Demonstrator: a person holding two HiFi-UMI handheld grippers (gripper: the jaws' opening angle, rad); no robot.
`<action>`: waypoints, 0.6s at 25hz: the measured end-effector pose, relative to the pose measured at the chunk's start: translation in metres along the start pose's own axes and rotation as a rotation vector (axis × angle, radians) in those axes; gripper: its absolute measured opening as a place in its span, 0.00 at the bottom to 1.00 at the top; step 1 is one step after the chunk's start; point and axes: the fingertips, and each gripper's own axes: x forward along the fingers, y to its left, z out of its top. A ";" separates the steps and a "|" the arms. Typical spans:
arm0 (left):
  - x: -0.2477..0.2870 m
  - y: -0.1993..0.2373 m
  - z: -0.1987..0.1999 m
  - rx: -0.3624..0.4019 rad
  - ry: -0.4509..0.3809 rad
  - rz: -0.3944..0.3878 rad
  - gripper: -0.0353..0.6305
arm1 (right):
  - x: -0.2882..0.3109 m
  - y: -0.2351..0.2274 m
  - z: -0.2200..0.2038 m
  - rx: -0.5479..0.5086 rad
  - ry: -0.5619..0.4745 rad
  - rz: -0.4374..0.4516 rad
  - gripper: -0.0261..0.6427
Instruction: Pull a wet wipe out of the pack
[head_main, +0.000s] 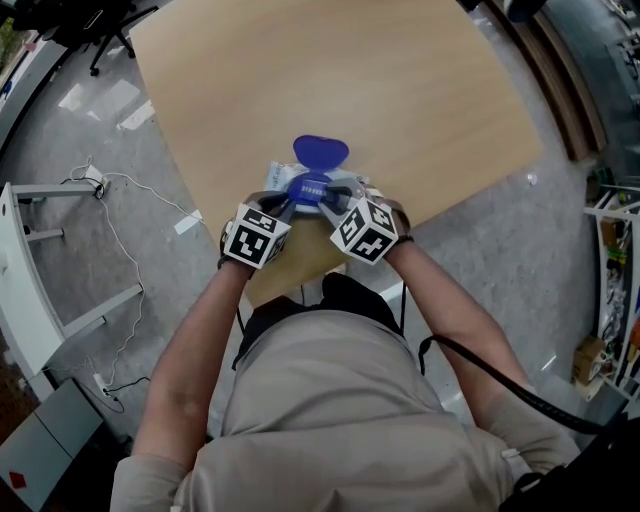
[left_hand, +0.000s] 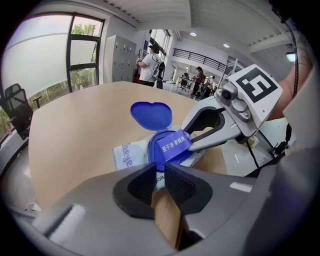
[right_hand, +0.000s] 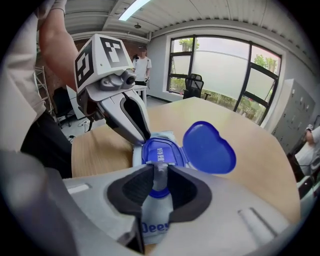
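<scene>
**Pack anchored, seal pinched.**
Head view: the wet wipe pack lies at the near edge of our table, heart-shaped lid open. Left gripper view: our left gripper clamps the pack's near edge, likely to anchor it. Right gripper view: our right gripper pinches the tab of the blue seal label; no wipe shows.

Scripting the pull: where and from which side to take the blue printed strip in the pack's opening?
The strip's raised free end, along the pack from the end opposite the left gripper: the open lid stands at the far side, the left gripper pins the other end; right gripper pinches it.
</scene>
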 end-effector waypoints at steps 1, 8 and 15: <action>0.001 0.000 -0.001 0.000 0.001 -0.001 0.14 | 0.001 0.001 -0.001 0.000 0.003 -0.002 0.17; 0.003 0.000 -0.002 -0.004 0.003 -0.012 0.14 | 0.000 -0.002 -0.002 0.018 0.008 -0.039 0.08; 0.004 0.002 -0.004 0.007 0.008 -0.016 0.14 | -0.002 -0.003 0.002 0.045 -0.001 -0.046 0.06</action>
